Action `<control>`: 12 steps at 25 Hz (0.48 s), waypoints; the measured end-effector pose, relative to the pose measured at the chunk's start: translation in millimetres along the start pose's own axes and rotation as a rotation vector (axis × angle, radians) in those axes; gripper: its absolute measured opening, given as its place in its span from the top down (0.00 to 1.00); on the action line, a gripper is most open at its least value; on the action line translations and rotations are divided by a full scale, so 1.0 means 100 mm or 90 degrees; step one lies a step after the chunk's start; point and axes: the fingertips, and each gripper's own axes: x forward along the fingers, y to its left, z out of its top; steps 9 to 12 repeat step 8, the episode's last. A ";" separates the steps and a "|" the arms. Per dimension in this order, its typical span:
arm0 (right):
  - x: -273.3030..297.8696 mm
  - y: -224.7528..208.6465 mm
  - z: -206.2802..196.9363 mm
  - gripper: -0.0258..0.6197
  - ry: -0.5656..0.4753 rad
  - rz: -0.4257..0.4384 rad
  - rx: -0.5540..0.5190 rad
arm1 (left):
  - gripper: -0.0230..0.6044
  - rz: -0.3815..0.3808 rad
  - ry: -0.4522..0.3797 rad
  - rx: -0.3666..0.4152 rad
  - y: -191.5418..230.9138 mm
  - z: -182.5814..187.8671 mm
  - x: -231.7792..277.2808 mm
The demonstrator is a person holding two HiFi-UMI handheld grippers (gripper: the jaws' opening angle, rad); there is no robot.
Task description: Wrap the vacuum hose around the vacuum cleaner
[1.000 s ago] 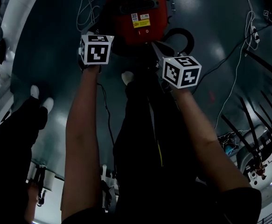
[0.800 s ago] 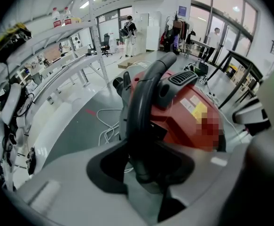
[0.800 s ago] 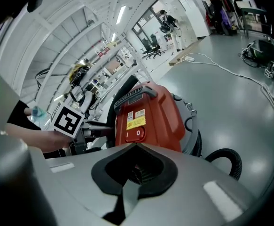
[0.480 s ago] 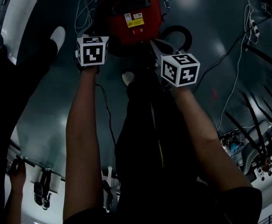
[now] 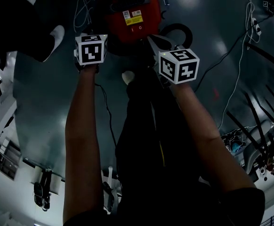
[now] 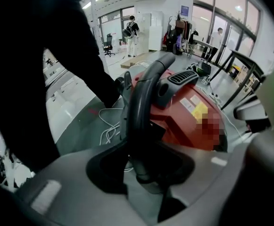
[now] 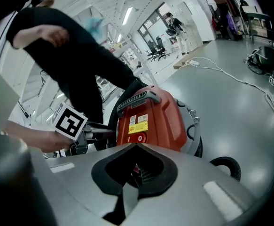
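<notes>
Standing on the grey floor (image 5: 43, 102), the red vacuum (image 5: 127, 18) sits just ahead of both arms, its dark handle (image 7: 139, 100) across the top and a yellow label below it. The left claw (image 6: 144, 173) is closed on the hose (image 6: 141, 107): a smooth dark stretch of it runs up from between the jaws and curves over the vacuum's top. In the head view this claw sits at the vacuum's left edge. The right claw (image 7: 134, 171) has its jaws together at the vacuum's near right side, and a ribbed part of the hose shows just beyond them; whether they pinch it cannot be told. Another black loop of the hose lies on the floor to the right of the vacuum. White cables (image 5: 85, 11) trail on the floor to the left of the vacuum. A second person's white shoe (image 5: 58, 34) is near the left claw, apart from it.
</notes>
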 end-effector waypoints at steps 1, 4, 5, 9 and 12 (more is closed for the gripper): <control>0.01 0.00 0.02 0.96 0.000 0.000 -0.006 | 0.71 0.001 -0.001 -0.001 0.00 0.00 0.00; 0.05 0.03 0.08 0.97 0.001 0.001 -0.024 | 0.71 0.002 -0.006 -0.003 0.00 0.02 -0.01; 0.07 0.05 0.09 0.96 0.002 0.002 -0.030 | 0.71 0.001 -0.006 -0.005 -0.01 0.02 -0.01; 0.13 0.11 0.14 0.97 0.003 0.005 -0.044 | 0.71 -0.001 -0.004 -0.010 -0.02 0.01 -0.02; 0.13 0.11 0.14 0.97 0.003 0.005 -0.044 | 0.71 -0.001 -0.004 -0.010 -0.02 0.01 -0.02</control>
